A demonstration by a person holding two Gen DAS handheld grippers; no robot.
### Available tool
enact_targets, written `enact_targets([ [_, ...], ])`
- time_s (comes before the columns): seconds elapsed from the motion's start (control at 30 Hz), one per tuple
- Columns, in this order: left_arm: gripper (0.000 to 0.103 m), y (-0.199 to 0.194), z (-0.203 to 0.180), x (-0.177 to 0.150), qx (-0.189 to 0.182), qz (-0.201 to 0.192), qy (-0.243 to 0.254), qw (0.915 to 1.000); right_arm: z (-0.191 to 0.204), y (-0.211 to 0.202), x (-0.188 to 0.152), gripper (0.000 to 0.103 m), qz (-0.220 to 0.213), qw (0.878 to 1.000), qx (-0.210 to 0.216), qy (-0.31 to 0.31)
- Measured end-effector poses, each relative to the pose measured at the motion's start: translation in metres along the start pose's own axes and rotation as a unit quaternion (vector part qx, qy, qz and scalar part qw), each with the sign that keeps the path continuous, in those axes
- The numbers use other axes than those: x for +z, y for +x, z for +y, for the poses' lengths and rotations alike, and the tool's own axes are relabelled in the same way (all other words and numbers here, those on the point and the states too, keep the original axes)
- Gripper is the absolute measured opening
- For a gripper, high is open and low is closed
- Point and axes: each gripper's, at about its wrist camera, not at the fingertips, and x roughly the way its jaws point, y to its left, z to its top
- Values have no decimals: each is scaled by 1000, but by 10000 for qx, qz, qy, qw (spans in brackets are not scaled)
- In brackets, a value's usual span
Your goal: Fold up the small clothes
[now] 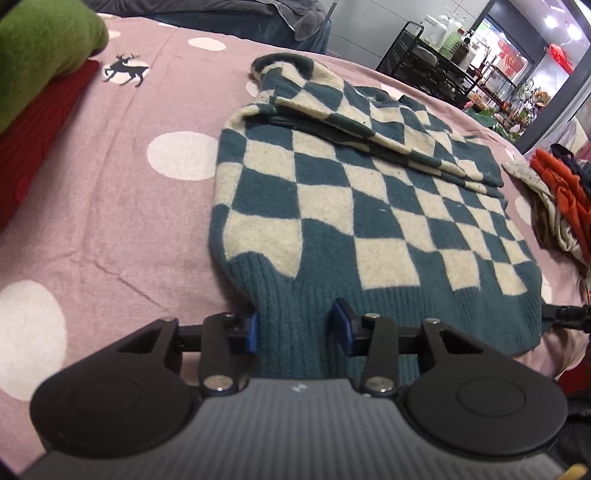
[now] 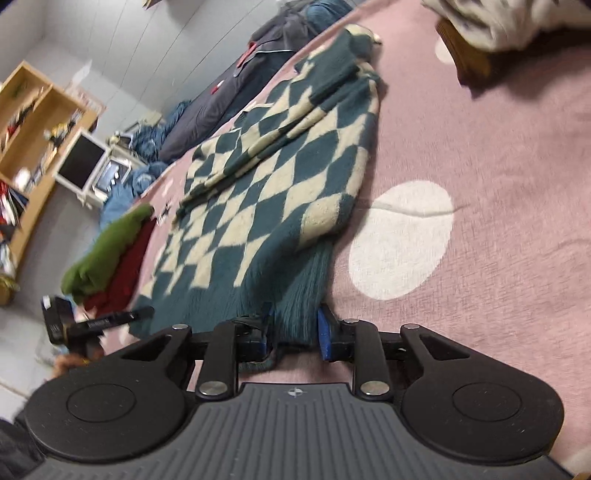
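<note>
A teal and cream checkered sweater [image 1: 369,192] lies flat on the pink dotted sheet [image 1: 110,206], its sleeves folded across the chest. My left gripper [image 1: 295,328] straddles the ribbed teal hem near its left corner, jaws apart with the knit between the blue pads [image 1: 252,330]. In the right wrist view the same sweater [image 2: 266,192] stretches away, and my right gripper [image 2: 295,332] has the hem's right corner between its blue pads [image 2: 324,334], jaws partly closed on it. The left gripper's tip [image 2: 110,317] shows at the left there.
A folded green garment [image 1: 40,48] on a red one [image 1: 33,133] sits at the far left. A heap of orange and cream clothes [image 1: 561,199] lies at the right. More bedding [image 2: 517,26] lies beyond the sweater. A wooden shelf [image 2: 33,122] stands off the bed.
</note>
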Motion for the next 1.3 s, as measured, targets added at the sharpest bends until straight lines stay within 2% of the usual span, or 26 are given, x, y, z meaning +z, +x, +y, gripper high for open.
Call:
enact_targets([
  [0.07,33,1,-5,0,22,30,102,9999,7,3,1,35,106,9998,-23,-185],
  [0.13,26,1,-6,0,-62,111,124,9998,10,3,1,22,276,9992,69,-267],
  [0.17,20,1,-6,0,-133,151,83,9998,10,1,0,21,277,9993,79,-258],
  [0.23,14,1,-2,0,-210,204,-28,9996,11,-6,0,20,188,9995,94,-243],
  [0.3,12,0,1,0,-241,188,-145,9994,9,-12,5,20,56,9998,100,-189],
  [0.4,11,-2,-1,8,-50,12,-91,9999,9,-21,21,19,-210,9994,242,-112],
  [0.47,11,-5,-8,20,103,-222,31,9997,18,-22,35,19,-398,9982,226,-385],
  [0.57,11,-4,-19,46,-114,-500,145,9986,31,-15,62,19,-603,9949,345,-732],
  [0.73,11,10,-35,100,-194,-814,234,9962,60,5,108,18,-879,9861,544,-1304],
  [0.77,11,15,-35,115,-147,-894,185,9957,63,9,120,18,-983,9847,493,-1350],
  [0.87,11,31,-35,163,-117,-1194,32,9928,69,26,157,17,-1412,9799,-241,-1387],
  [0.93,11,49,-38,197,151,-1333,66,9909,60,41,189,17,-1542,9813,-388,-1089],
  [1.07,11,99,-36,255,486,-1170,-226,9917,41,76,240,17,-1852,9748,-1049,-669],
  [1.2,13,147,-41,282,987,-906,-386,9902,24,103,263,17,-1832,9717,-1467,-283],
  [1.23,15,155,-39,283,1083,-850,-563,9889,22,108,265,21,-1814,9707,-1557,-254],
  [1.27,24,162,-35,283,1079,-774,-751,9883,19,114,267,26,-1716,9715,-1610,-289],
  [1.3,32,167,-32,283,1017,-703,-907,9882,18,118,267,39,-1653,9704,-1731,-331],
])
